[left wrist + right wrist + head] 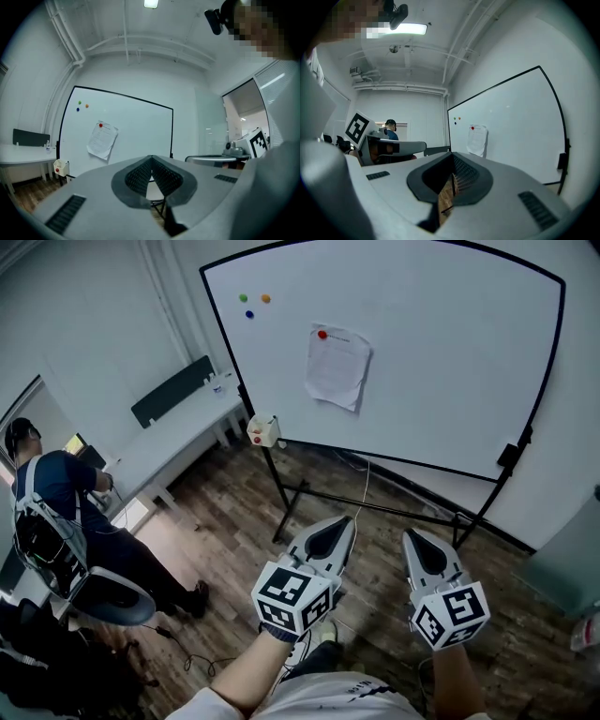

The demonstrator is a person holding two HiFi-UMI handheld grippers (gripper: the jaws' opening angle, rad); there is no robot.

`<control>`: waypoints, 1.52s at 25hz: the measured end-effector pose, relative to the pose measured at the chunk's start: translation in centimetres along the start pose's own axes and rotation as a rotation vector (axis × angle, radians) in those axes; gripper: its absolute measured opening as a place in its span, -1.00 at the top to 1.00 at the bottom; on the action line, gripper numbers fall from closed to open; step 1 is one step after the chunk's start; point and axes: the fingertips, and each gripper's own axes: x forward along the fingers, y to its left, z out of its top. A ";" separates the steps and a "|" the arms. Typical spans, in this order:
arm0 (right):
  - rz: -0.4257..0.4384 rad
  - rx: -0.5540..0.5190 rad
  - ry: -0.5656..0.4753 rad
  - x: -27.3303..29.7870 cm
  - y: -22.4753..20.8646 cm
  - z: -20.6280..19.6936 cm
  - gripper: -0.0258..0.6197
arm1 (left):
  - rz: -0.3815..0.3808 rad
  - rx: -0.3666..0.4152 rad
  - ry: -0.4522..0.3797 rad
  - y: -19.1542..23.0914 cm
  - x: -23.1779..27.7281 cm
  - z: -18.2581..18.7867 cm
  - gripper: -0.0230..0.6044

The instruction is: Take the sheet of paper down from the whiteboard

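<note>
A white sheet of paper [336, 367] hangs on the whiteboard [441, 352], pinned at its top by a red magnet [322, 334]. Its lower edge curls slightly. Both grippers are held low, well short of the board and pointing toward it. My left gripper [346, 520] is shut with nothing in it, and so is my right gripper [412, 535]. In the left gripper view the paper [102, 140] is up and to the left of the closed tips [151, 158]. In the right gripper view the paper [477, 139] lies right of the tips [453, 157].
Green, orange and blue magnets [249, 306] sit at the board's upper left. A small white box [263, 431] hangs at its lower left corner. The board's black stand legs [302, 491] spread over the wood floor. A person [56, 493] sits at a desk [178, 432] on the left.
</note>
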 end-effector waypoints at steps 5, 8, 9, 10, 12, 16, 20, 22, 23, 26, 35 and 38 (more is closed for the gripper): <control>-0.005 -0.035 -0.005 2.4 -0.5 1.0 0.88 | -0.022 0.007 -0.020 1.5 2.1 0.9 0.89; -0.015 -0.039 0.001 4.6 -1.4 1.1 0.88 | -0.026 0.002 -0.038 3.5 3.6 1.4 0.89; -0.018 -0.038 0.002 5.4 -1.7 1.1 0.88 | -0.026 0.000 -0.042 4.3 4.2 1.6 0.89; -0.022 -0.038 0.000 6.3 -1.9 1.3 0.88 | -0.026 0.000 -0.046 5.1 4.7 1.7 0.89; -0.026 -0.043 -0.010 8.4 -2.3 1.8 0.88 | -0.027 0.002 -0.049 6.9 5.9 2.1 0.89; -0.029 -0.047 -0.007 13.4 -3.0 2.1 0.88 | -0.030 0.009 -0.052 11.0 8.0 2.8 0.89; -0.046 -0.044 0.002 18.5 -3.5 1.7 0.88 | -0.033 0.012 -0.059 15.8 10.2 3.6 0.89; -0.061 -0.040 0.007 20.9 -3.8 1.8 0.88 | -0.042 0.009 -0.058 17.8 11.3 3.9 0.89; -0.069 -0.038 0.011 22.0 -4.1 1.7 0.88 | -0.048 0.007 -0.058 18.8 11.8 4.0 0.89; -0.095 -0.041 0.017 24.9 -4.9 1.6 0.88 | -0.061 0.007 -0.061 21.5 13.5 4.3 0.89; -0.128 -0.045 0.022 29.8 -8.0 1.3 0.88 | -0.098 -0.020 -0.062 25.1 18.4 4.1 0.89; -0.121 -0.039 0.009 31.5 -9.5 1.3 0.88 | -0.091 -0.002 -0.065 25.9 20.5 4.6 0.89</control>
